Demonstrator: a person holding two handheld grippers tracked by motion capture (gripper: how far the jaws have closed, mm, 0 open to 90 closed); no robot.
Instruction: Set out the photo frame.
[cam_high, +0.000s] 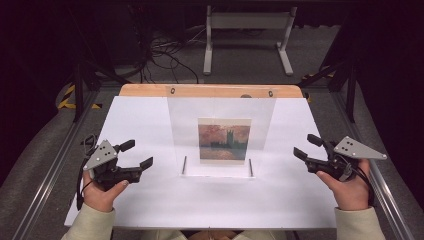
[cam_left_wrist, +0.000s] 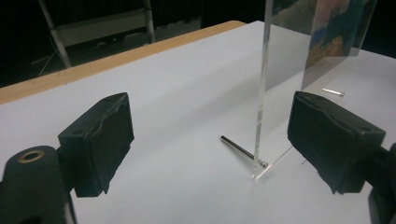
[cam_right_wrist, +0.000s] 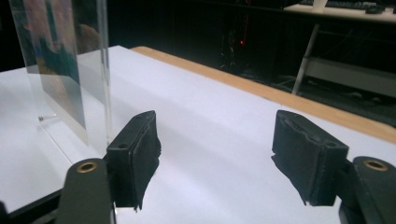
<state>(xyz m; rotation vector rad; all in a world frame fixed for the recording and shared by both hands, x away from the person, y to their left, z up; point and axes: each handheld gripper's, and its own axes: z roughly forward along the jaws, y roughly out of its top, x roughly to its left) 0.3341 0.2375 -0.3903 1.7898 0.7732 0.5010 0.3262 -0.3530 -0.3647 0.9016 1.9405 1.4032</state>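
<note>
Clear acrylic picture frame (cam_high: 221, 135) stands upright at the middle of the white table (cam_high: 150, 115), a painted print (cam_high: 224, 141) inside it and two metal pins (cam_high: 184, 165) through its base. Left gripper (cam_high: 137, 154) and right gripper (cam_high: 306, 146) sit either side of the frame, apart from it. Both have jaws spread wide with nothing between them.

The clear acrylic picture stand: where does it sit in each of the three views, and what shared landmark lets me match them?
High view: the clear acrylic stand is upright at table centre, between both grippers.
Left gripper view: its edge rises right of centre, by the right jaw.
Right gripper view: it stands at upper left, behind the left jaw.
Shared landmark: the table's wooden far edge.
</note>
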